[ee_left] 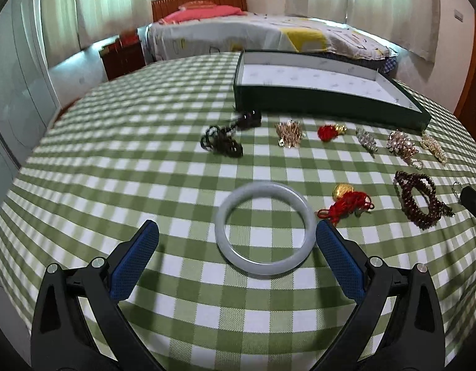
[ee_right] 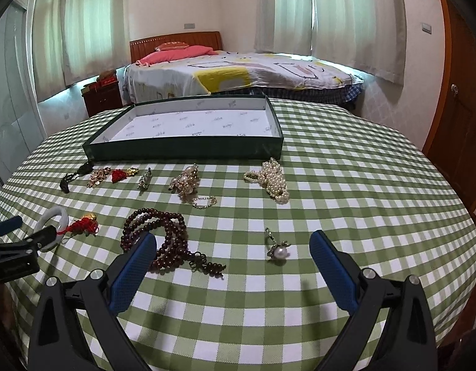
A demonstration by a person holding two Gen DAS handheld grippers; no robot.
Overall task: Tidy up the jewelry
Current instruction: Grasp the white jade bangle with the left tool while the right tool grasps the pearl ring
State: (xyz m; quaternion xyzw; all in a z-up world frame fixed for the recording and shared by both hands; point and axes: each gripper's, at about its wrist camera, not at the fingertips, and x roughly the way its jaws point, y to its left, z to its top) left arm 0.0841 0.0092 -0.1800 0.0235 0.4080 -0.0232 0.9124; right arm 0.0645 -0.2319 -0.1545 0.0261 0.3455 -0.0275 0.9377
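Table: we see a round table under a green-and-white checked cloth [ee_right: 346,185]; every jewelry piece lies on it.
Box: the shallow dark green cardboard box with white printed lining [ee_right: 188,150] stands at the far side and holds nothing we can see; we judge no piece sorted yet.
Left gripper: our left gripper [ee_left: 236,241] is spread wide and grips nothing; its right pad stands just beside the bangle's rim.
Right gripper: our right gripper [ee_right: 233,253] is spread wide and grips nothing.
Beads: the dark red wooden bead strand [ee_right: 163,241] lies near the right gripper's left finger.
Bangle: the pale grey-white stone bangle [ee_left: 265,267] lies flat, first candidate for pickup.
Brooch: the small pearl-and-metal brooch [ee_right: 278,249] lies between the right gripper's fingers.
Remaining: as we judge it, all pieces still to move.
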